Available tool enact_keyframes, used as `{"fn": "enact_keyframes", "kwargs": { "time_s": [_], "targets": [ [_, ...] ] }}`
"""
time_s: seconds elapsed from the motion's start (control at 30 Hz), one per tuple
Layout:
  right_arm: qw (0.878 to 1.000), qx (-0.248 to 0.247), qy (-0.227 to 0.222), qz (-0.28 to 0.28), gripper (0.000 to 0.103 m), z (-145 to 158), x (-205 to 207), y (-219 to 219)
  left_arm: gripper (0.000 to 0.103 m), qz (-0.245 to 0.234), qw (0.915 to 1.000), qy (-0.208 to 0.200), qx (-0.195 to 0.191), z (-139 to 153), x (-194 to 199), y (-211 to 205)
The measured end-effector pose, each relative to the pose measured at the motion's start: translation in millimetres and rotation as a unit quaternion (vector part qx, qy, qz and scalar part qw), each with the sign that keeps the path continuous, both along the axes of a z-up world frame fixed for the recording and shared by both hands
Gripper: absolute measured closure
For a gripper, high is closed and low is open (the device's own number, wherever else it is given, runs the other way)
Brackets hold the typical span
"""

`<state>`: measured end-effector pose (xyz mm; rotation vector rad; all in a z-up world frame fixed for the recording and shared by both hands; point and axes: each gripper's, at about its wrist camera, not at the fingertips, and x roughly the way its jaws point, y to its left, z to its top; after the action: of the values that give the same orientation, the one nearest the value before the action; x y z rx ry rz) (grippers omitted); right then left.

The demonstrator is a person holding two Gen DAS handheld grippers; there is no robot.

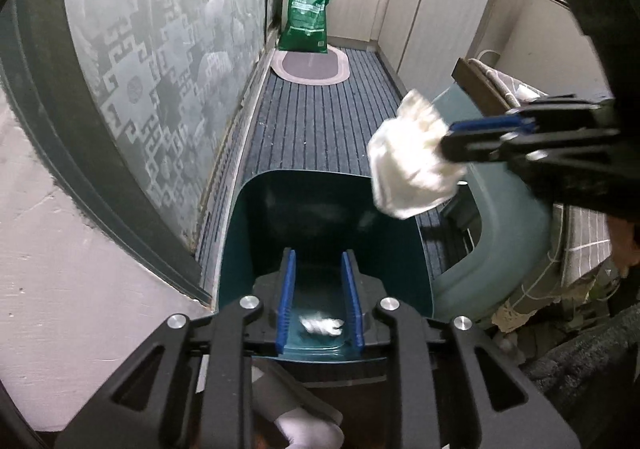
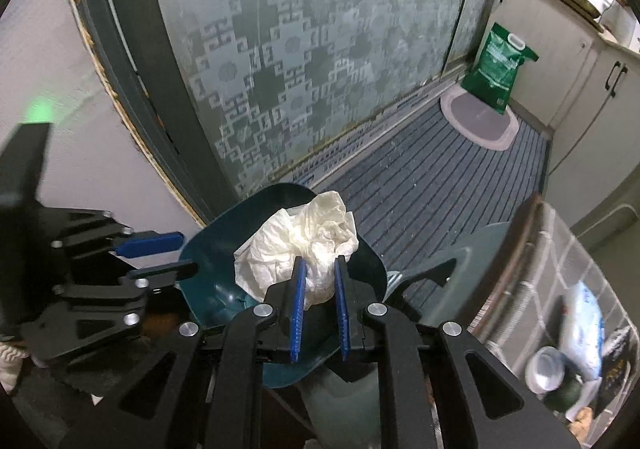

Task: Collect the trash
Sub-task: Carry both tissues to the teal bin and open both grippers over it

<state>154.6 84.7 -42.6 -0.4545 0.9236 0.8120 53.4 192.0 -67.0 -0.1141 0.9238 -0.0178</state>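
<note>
Running along the patterned glass door [image 2: 304, 61], the striped floor mat [image 1: 320, 121] takes up most of both views, with white cabinets [image 1: 436, 9] on its far side and one green sack [image 1: 306, 17] standing by one small oval rug [image 1: 310, 67] at the end. Nearer, one pale bin lid [image 1: 504, 233] sits beside one dark teal bin [image 1: 280, 217]. The left tongs [image 1: 320, 297] close on the bin's near rim, its wall pinched between the blue pads, probably to keep the bin steady and its mouth turned up to receive things. One small scrap of white paper [image 1: 322, 325] lies at the bottom inside. The right tongs [image 2: 320, 289] squeeze one large crumpled tissue [image 2: 300, 245], narrowed onto its lower part with the bulk bulging ahead of the tips. The tissue hangs over the bin's opening, just above the rim, seemingly so that letting go drops it straight in. That makes two pieces of trash: one binned, one about to be.
</note>
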Motion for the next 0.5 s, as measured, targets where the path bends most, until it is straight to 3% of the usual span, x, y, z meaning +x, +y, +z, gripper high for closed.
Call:
{"fn": "enact_keyframes", "kwargs": {
  "time_s": [0.5],
  "targets": [
    [0.997,-0.057,0.039,0.021,0.087,-51,-1,42,0.077,0.005,0.9989,-0.044,0.016,29,-23,10]
  ]
}}
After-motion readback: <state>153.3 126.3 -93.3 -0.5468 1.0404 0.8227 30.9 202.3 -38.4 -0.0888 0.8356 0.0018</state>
